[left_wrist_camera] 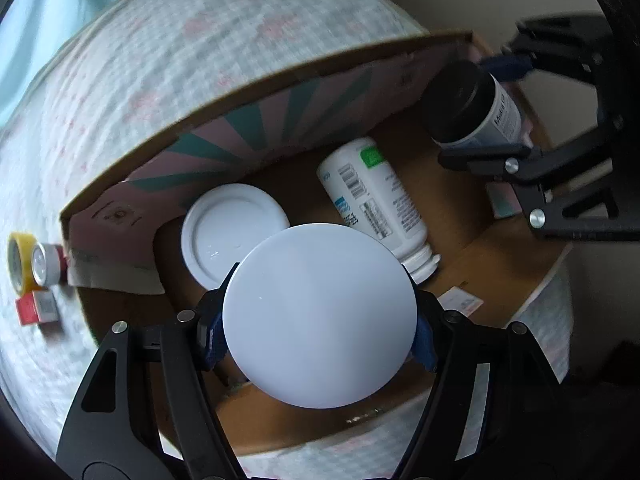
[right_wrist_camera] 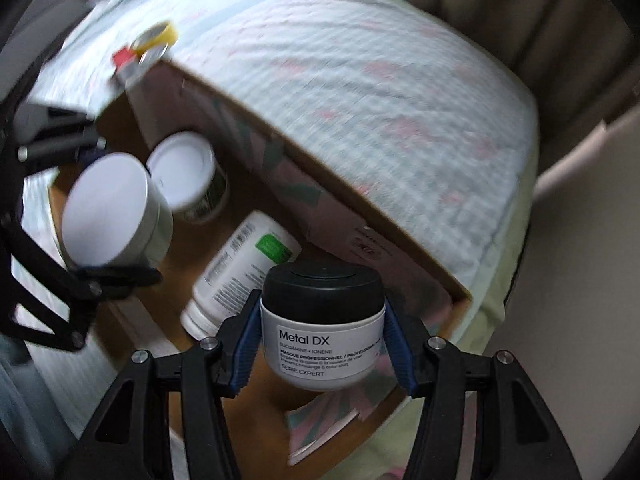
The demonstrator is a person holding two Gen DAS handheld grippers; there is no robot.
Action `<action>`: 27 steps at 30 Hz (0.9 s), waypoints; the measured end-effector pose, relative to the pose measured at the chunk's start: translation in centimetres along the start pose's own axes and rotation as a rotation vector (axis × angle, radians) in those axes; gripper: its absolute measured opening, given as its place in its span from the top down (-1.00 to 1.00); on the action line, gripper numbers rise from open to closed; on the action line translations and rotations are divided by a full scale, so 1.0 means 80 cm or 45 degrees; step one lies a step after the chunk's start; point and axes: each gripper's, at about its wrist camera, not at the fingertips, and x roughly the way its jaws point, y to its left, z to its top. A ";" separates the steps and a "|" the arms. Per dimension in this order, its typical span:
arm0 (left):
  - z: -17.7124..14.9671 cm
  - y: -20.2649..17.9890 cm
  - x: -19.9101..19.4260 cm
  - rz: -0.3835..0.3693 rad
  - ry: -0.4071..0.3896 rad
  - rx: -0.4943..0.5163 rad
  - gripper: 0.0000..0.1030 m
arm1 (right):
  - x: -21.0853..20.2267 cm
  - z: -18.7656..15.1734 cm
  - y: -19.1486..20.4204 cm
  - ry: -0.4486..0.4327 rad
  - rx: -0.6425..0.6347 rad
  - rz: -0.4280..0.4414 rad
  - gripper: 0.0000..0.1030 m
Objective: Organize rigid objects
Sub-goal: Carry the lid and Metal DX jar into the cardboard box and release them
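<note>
My left gripper [left_wrist_camera: 318,340] is shut on a white round jar [left_wrist_camera: 320,316] and holds it over the open cardboard box [left_wrist_camera: 500,256]; the jar also shows in the right wrist view [right_wrist_camera: 108,210]. My right gripper [right_wrist_camera: 322,340] is shut on a black-lidded "Metal DX" jar [right_wrist_camera: 324,320] above the box's right end; that jar also shows in the left wrist view [left_wrist_camera: 476,104]. Inside the box a white bottle with a green label [left_wrist_camera: 372,200] lies on its side, and a white-lidded tub [left_wrist_camera: 234,232] stands beside it.
The box sits on a checked, pink-patterned cloth [left_wrist_camera: 200,60]. Left of the box lie a yellow tape roll [left_wrist_camera: 16,260], a small silver-lidded pot [left_wrist_camera: 46,264] and a small red and white box [left_wrist_camera: 36,308]. A box flap [left_wrist_camera: 224,152] stands up at the far side.
</note>
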 end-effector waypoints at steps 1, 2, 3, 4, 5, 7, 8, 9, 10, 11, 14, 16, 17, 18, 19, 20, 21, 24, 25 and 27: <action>0.000 0.001 0.001 -0.004 0.005 0.005 -0.31 | 0.005 0.000 -0.001 0.011 -0.018 -0.002 -0.01; 0.000 0.002 0.003 -0.014 0.012 0.004 -0.31 | 0.009 -0.001 -0.002 0.023 -0.032 -0.002 -0.01; 0.000 0.003 0.003 -0.019 0.015 0.001 -0.31 | 0.012 -0.002 -0.003 0.034 -0.038 -0.003 -0.01; 0.000 0.003 0.003 -0.022 0.017 -0.002 -0.31 | 0.014 -0.002 -0.003 0.049 -0.041 -0.005 -0.01; 0.000 0.005 0.002 -0.027 0.016 -0.002 -0.31 | 0.015 -0.002 -0.003 0.061 -0.043 -0.008 -0.01; 0.000 0.005 -0.001 -0.029 0.012 0.010 -0.31 | 0.015 -0.004 -0.002 0.071 -0.044 -0.007 -0.01; 0.001 0.004 -0.004 -0.028 0.002 0.021 -0.31 | 0.013 -0.003 -0.002 0.072 -0.040 -0.008 -0.01; 0.002 0.003 -0.006 -0.024 -0.008 0.028 -0.32 | 0.012 -0.002 -0.001 0.070 -0.033 -0.016 -0.01; 0.003 0.002 -0.010 -0.019 -0.014 0.036 -0.32 | 0.009 -0.001 0.000 0.060 -0.030 -0.033 -0.02; 0.003 0.004 -0.013 -0.026 -0.022 0.033 -0.59 | 0.006 -0.001 0.001 0.050 -0.025 -0.050 -0.02; 0.003 0.007 -0.034 -0.027 -0.096 0.031 -1.00 | -0.002 -0.001 -0.002 0.047 0.006 -0.035 -1.00; 0.003 0.006 -0.040 -0.008 -0.104 0.044 -1.00 | -0.013 0.000 0.000 0.013 0.017 -0.002 -1.00; 0.002 0.007 -0.042 -0.008 -0.104 0.047 -1.00 | -0.018 0.001 0.001 -0.005 0.019 -0.013 -1.00; 0.001 0.008 -0.043 -0.009 -0.103 0.045 -1.00 | -0.022 0.001 0.002 -0.016 0.014 -0.013 -1.00; 0.001 0.010 -0.044 -0.009 -0.104 0.042 -1.00 | -0.025 0.002 0.004 -0.020 0.011 -0.011 -1.00; 0.001 0.012 -0.045 -0.008 -0.105 0.039 -1.00 | -0.028 0.003 0.005 -0.021 0.013 -0.013 -1.00; 0.000 0.014 -0.047 -0.007 -0.107 0.034 -1.00 | -0.032 0.004 0.007 -0.020 0.017 -0.014 -1.00; -0.005 0.017 -0.060 -0.005 -0.113 0.021 -1.00 | -0.043 0.006 0.012 -0.027 0.020 -0.020 -1.00; -0.006 0.018 -0.063 -0.003 -0.116 0.016 -1.00 | -0.047 0.005 0.014 -0.032 0.024 -0.021 -1.00; -0.012 0.020 -0.076 -0.008 -0.122 0.001 -1.00 | -0.057 0.005 0.016 -0.041 0.040 -0.018 -1.00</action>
